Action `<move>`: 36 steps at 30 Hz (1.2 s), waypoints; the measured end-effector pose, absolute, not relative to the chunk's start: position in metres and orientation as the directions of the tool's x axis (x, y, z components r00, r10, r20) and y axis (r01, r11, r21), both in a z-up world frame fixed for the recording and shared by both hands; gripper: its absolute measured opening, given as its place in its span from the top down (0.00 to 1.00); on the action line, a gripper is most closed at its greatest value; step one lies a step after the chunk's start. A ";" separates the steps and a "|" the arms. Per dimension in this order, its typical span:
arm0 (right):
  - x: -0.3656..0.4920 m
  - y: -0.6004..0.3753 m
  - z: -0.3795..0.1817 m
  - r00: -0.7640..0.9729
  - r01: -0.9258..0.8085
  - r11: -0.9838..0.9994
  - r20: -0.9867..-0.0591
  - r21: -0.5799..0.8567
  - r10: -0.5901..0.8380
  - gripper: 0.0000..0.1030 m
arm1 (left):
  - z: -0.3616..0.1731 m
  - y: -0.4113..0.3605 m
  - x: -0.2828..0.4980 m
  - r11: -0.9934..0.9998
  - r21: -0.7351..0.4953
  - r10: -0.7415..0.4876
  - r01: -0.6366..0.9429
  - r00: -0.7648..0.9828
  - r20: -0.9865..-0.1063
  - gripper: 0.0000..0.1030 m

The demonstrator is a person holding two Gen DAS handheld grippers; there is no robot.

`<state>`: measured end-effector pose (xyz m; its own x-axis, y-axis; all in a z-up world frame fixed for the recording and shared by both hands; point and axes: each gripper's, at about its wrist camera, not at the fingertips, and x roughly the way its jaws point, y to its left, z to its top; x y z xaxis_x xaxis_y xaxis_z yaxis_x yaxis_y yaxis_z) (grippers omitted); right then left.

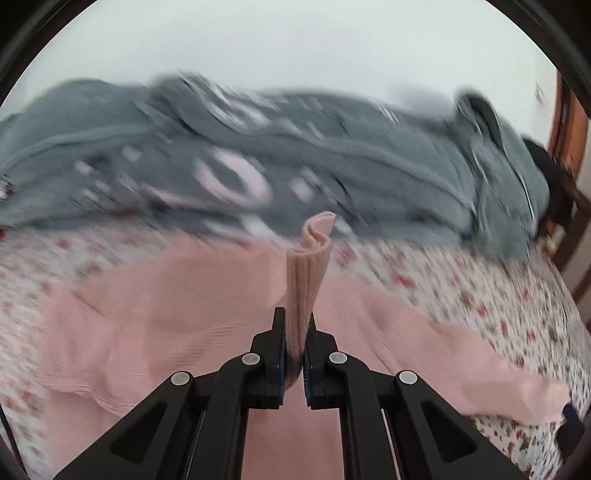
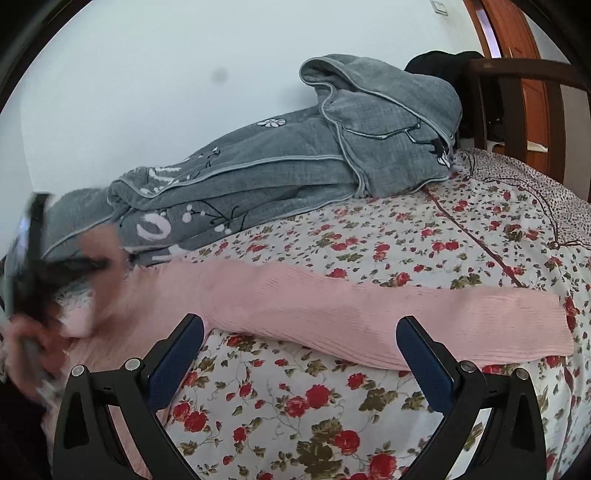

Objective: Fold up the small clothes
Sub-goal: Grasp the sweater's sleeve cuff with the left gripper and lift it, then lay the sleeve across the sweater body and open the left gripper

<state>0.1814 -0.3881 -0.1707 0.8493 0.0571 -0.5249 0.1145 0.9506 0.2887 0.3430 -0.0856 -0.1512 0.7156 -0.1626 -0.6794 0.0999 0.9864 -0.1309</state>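
A pink knitted sweater [image 1: 166, 325] lies spread on the floral bed sheet [image 2: 295, 406]. My left gripper [image 1: 295, 317] is shut on a ribbed cuff [image 1: 308, 273] of it, and the cuff stands up out of the pads, lifted over the garment's body. In the right wrist view that gripper [image 2: 96, 264] and the hand holding it are a blur at the far left. The other sleeve [image 2: 369, 314] stretches flat to the right across the sheet. My right gripper [image 2: 301, 323] hangs open just in front of that sleeve, with nothing between its blue pads [image 2: 177, 358].
A bundled grey quilt [image 2: 295, 166] with white flower prints lies along the white wall at the back of the bed. Dark wooden furniture [image 2: 517, 92] and an orange-brown door [image 2: 517, 33] stand at the far right. A thin dark cord [image 2: 546, 206] trails over the sheet.
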 end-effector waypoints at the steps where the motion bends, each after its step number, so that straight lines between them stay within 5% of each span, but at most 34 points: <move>1: 0.180 -0.391 -0.170 0.852 0.117 0.947 -0.520 0.298 0.059 0.01 | -0.167 -0.100 0.343 0.983 -0.133 -0.185 0.128 0.690 -0.700 0.93; 5: 0.177 -0.397 -0.171 0.851 0.116 0.937 -0.519 0.330 0.077 0.01 | -0.208 -0.127 0.340 0.977 -0.092 -0.196 0.194 0.631 -0.750 0.92; 12: 0.185 -0.398 -0.180 0.832 0.111 0.896 -0.533 0.430 0.153 0.01 | -0.214 -0.105 0.337 0.945 -0.264 -0.326 0.193 0.616 -0.717 0.90; 18: 0.184 -0.376 -0.176 0.839 0.082 0.926 -0.527 0.368 0.135 0.01 | -0.214 -0.105 0.336 0.941 -0.282 -0.337 0.189 0.623 -0.706 0.73; 26: 0.177 -0.363 -0.181 0.833 0.056 0.962 -0.544 0.269 0.103 0.01 | -0.212 -0.098 0.339 0.939 -0.304 -0.335 0.160 0.632 -0.699 0.72; 36: 0.177 -0.390 -0.184 0.824 0.085 0.922 -0.547 0.379 0.149 0.01 | -0.211 -0.096 0.338 0.938 -0.313 -0.333 0.149 0.638 -0.694 0.66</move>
<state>0.1769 -0.3901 -0.1845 0.8239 0.1487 -0.5469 0.0849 0.9217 0.3785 0.3380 -0.0956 -0.2106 0.6378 -0.3331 -0.6945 0.1487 0.9379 -0.3133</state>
